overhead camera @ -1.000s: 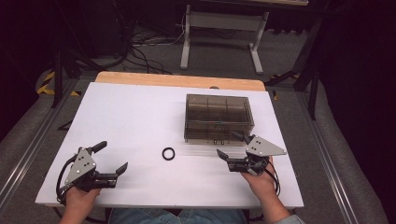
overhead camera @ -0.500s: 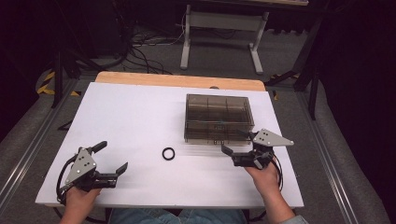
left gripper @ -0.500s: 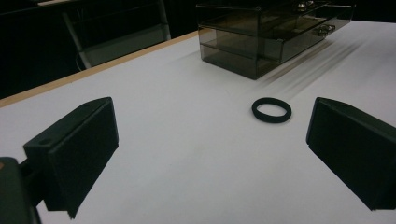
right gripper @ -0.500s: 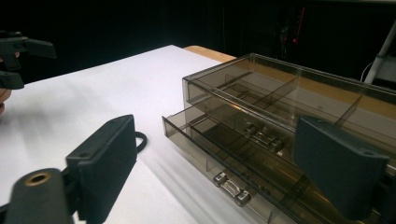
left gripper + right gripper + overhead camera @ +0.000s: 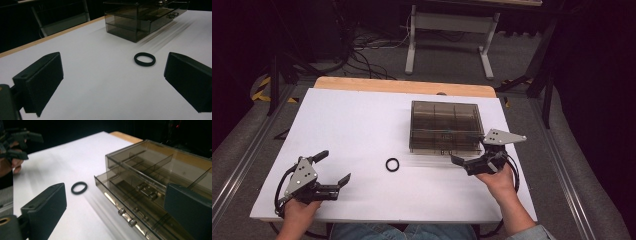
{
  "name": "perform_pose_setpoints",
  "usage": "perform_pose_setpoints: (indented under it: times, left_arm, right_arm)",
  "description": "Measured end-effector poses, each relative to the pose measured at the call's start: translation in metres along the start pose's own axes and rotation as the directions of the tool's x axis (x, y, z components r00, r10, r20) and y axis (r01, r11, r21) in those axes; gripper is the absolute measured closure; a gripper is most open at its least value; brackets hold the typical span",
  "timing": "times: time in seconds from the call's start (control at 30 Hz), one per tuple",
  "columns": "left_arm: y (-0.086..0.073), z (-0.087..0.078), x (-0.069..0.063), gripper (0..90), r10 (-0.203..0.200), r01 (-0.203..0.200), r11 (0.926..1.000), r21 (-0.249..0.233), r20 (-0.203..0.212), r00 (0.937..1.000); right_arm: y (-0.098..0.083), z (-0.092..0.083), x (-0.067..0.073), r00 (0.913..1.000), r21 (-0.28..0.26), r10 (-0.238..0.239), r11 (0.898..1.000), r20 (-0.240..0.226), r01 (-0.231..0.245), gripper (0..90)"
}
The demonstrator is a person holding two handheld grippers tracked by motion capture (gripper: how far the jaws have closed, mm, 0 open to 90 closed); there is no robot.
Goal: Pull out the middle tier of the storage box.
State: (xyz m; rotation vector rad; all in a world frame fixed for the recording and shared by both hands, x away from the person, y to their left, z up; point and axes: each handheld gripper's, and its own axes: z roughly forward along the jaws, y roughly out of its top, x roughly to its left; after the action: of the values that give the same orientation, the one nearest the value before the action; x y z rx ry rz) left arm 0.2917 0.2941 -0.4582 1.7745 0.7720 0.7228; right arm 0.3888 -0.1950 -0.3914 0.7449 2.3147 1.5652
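small black rubber ring (image 5: 392, 164) lies loose beside the smoky clear-plastic compartment box (image 5: 443, 125); left gripper (image 5: 331, 173) and right gripper (image 5: 468, 160) gape wide, empty; nothing looks started.

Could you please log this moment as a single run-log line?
left tongs: open, idle | right tongs: open, at box | drawer: ajar | ring: on table

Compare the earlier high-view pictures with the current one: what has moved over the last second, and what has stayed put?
The right gripper moved forward along the table, closer to the smoky plastic box, jaws open and holding nothing. The left gripper, the black ring and the box kept their places.
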Motion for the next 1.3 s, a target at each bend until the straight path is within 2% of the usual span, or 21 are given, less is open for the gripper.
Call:
perform_pose_setpoints:
  times: [0.03,0.07,0.1,0.2,0.27,0.33,0.47,0.6,0.67,0.8,0.87,0.9,0.93,1.03,1.1,1.17,1.2,1.27,1.3]
  left_arm:
    - [0.0,0.0,0.0,3.0,0.001,-0.001,1.0,-0.002,0.001,1.0]
    - [0.0,0.001,0.0,3.0,-0.002,0.002,1.0,-0.001,0.003,1.0]
    - [0.0,0.001,0.0,3.0,-0.002,0.002,1.0,-0.001,0.003,1.0]
    - [0.001,0.002,0.0,3.0,-0.001,0.001,1.0,-0.003,0.005,1.0]
    - [0.001,0.003,0.0,3.0,-0.003,0.003,1.0,-0.001,0.01,0.9999]
    - [0.001,0.004,-0.001,3.0,-0.002,0.002,1.0,0.001,0.011,0.9999]
    - [0.001,0.004,0.0,3.0,0.0,0.0,1.0,-0.004,0.011,0.9999]
    - [0.002,0.005,0.0,3.0,0.002,-0.002,1.0,0.0,0.013,0.9999]
    - [0.002,0.005,-0.001,3.0,0.001,-0.001,1.0,-0.001,0.015,0.9999]
    - [0.001,0.005,0.0,3.0,-0.002,0.002,1.0,0.002,0.014,0.9999]
    - [0.001,0.004,0.0,3.0,-0.004,0.004,1.0,0.0,0.013,0.9999]
    - [0.001,0.004,0.0,3.0,-0.002,0.002,1.0,-0.003,0.011,0.9999]
    - [0.001,0.004,0.0,3.0,0.0,0.0,1.0,-0.004,0.009,1.0]
    - [0.001,0.004,0.0,3.0,-0.005,0.005,1.0,0.0,0.012,0.9999]
    - [0.001,0.004,0.0,3.0,-0.002,0.002,1.0,0.001,0.013,0.9999]
    - [0.001,0.004,0.0,3.0,-0.001,0.001,1.0,0.002,0.013,0.9999]
    - [0.001,0.004,0.0,3.0,-0.002,0.002,1.0,0.002,0.014,0.9999]
    - [0.001,0.005,0.0,3.0,-0.002,0.002,1.0,0.002,0.014,0.9999]
    - [0.001,0.005,0.0,3.0,-0.002,0.002,1.0,0.001,0.013,0.9999]
  right_arm:
    - [0.001,0.0,-0.001,1.0,0.014,-0.007,1.0,-0.002,0.007,7.6]
    - [0.003,0.0,-0.003,0.9996,0.039,-0.018,0.999,-0.023,0.019,11.3]
    - [0.003,0.0,-0.003,0.9996,0.039,-0.018,0.999,-0.023,0.019,11.3]
    - [0.006,0.001,-0.006,0.9979,0.077,-0.036,0.996,-0.055,0.04,18.6]
    - [0.009,0.001,-0.009,0.995,0.102,-0.079,0.991,-0.062,0.085,24.1]
    - [0.01,0.001,-0.009,0.9932,0.111,-0.095,0.989,-0.067,0.102,24.7]
    - [0.015,0.004,-0.01,0.9825,0.147,-0.163,0.973,-0.09,0.175,25.8]
    - [0.019,0.006,-0.012,0.9777,0.172,-0.183,0.965,-0.103,0.199,25.4]
    - [0.021,0.009,-0.016,0.9769,0.187,-0.179,0.962,-0.117,0.198,22.1]
    - [0.024,0.011,-0.018,0.9704,0.22,-0.219,0.946,-0.101,0.237,25.2]
    - [0.025,0.014,-0.02,0.964,0.252,-0.247,0.931,-0.098,0.264,29.3]
    - [0.025,0.014,-0.02,0.964,0.252,-0.247,0.931,-0.098,0.264,29.3]
    - [0.025,0.016,-0.02,0.9598,0.269,-0.263,0.922,-0.097,0.28,31.8]
    - [0.026,0.018,-0.02,0.9571,0.275,-0.272,0.917,-0.099,0.289,33.0]
    - [0.026,0.02,-0.02,0.9507,0.288,-0.293,0.906,-0.102,0.31,34.7]
    - [0.026,0.022,-0.02,0.9484,0.304,-0.3,0.898,-0.103,0.317,35.6]
    - [0.026,0.024,-0.02,0.9419,0.318,-0.316,0.887,-0.113,0.336,36.1]
    - [0.026,0.024,-0.02,0.9399,0.318,-0.322,0.884,-0.114,0.341,36.4]
    - [0.026,0.025,-0.019,0.9373,0.326,-0.328,0.879,-0.118,0.349,36.9]
